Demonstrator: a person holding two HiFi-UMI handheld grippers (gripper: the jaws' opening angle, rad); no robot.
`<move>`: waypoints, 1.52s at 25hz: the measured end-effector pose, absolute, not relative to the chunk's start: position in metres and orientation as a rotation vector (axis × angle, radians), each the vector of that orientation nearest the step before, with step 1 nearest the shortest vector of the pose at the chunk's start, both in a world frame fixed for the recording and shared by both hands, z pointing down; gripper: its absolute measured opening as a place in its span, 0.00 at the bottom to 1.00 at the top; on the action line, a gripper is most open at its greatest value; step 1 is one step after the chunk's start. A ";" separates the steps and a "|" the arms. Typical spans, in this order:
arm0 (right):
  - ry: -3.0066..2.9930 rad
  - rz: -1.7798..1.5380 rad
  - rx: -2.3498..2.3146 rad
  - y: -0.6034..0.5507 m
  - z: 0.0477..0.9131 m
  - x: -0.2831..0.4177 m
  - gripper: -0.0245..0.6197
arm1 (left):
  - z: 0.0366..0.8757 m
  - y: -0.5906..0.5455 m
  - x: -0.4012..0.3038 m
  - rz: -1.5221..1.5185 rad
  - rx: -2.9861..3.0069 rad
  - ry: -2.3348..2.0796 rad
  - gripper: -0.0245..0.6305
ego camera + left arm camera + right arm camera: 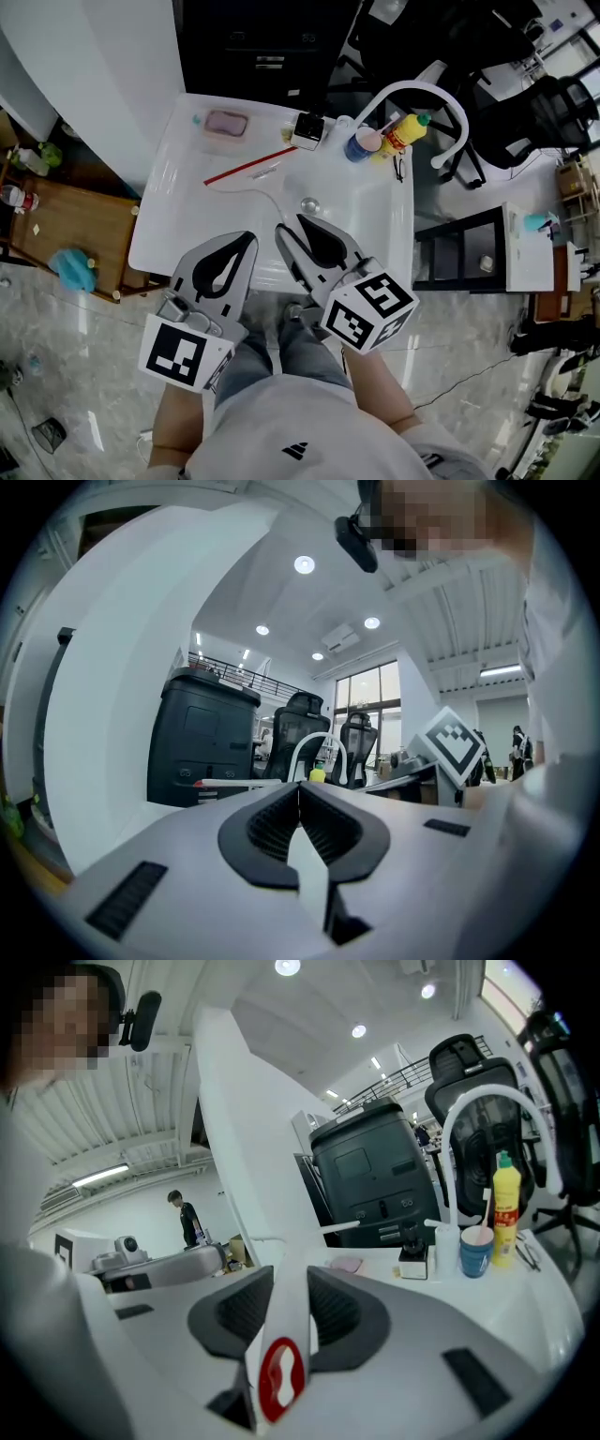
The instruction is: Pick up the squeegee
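Squeegee (pixel 281 1330): near edge of the counter (pixel 164 230), white handle pinched in right tool (pixel 291 1277).
Left tool (pixel 298 791): pressed together, empty.
Handling: likely light, stiff, slick plastic; best gripped mid-handle, above red hang-hole.

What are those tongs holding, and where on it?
Right tongs clamp the white squeegee by its handle, just ahead of the red-ringed hole. Left tongs hold nothing.
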State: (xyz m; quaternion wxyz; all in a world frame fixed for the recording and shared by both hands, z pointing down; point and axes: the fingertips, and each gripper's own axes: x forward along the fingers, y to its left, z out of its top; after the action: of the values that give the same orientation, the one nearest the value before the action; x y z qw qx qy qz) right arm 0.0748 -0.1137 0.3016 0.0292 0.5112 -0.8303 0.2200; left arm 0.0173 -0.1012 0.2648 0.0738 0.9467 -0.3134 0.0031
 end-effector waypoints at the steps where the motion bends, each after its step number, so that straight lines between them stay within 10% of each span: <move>1: -2.565 0.670 1.584 -0.111 0.298 0.079 0.22 | 0.263 -0.100 0.022 0.007 2.849 -0.934 0.06; 38: -2.675 0.378 1.727 -0.060 0.227 0.165 0.22 | 0.227 -0.068 0.123 -0.003 2.983 -0.776 0.06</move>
State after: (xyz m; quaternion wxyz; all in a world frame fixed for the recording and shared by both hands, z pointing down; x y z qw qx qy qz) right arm 0.1653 -0.0598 0.2275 -0.0322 0.5383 -0.8339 0.1177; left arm 0.1229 -0.0675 0.2268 0.0297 0.9674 -0.2515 -0.0010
